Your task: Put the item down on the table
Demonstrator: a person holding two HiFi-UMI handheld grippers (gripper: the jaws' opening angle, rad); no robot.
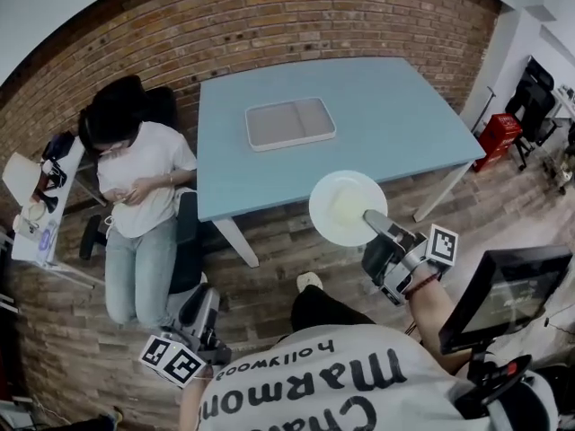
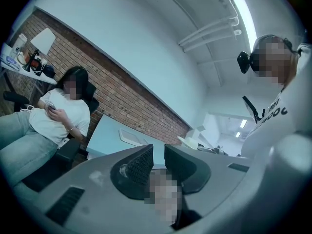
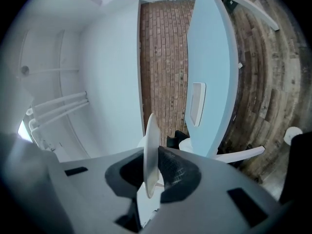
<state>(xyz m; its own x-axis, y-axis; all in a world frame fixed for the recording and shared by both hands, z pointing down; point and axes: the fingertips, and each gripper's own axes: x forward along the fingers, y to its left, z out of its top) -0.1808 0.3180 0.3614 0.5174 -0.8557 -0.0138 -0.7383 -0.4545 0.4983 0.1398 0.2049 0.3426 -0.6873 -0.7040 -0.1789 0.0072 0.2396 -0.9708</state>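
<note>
A round white plate (image 1: 346, 206) hangs over the wooden floor just in front of the light blue table (image 1: 377, 133). My right gripper (image 1: 372, 217) is shut on the plate's near rim. In the right gripper view the plate (image 3: 150, 130) stands edge-on between the two pads of that gripper (image 3: 152, 156), with the table (image 3: 212, 57) ahead. My left gripper (image 1: 202, 308) hangs low at my left side, away from the table. In its own view the left gripper (image 2: 158, 152) has its pads close together with nothing between them.
A grey tray (image 1: 289, 122) lies near the middle of the table. A person (image 1: 135, 187) sits on a chair at the table's left side, looking at a phone. A monitor (image 1: 503, 294) stands at my right, and a red box (image 1: 497, 138) beyond the table's right corner.
</note>
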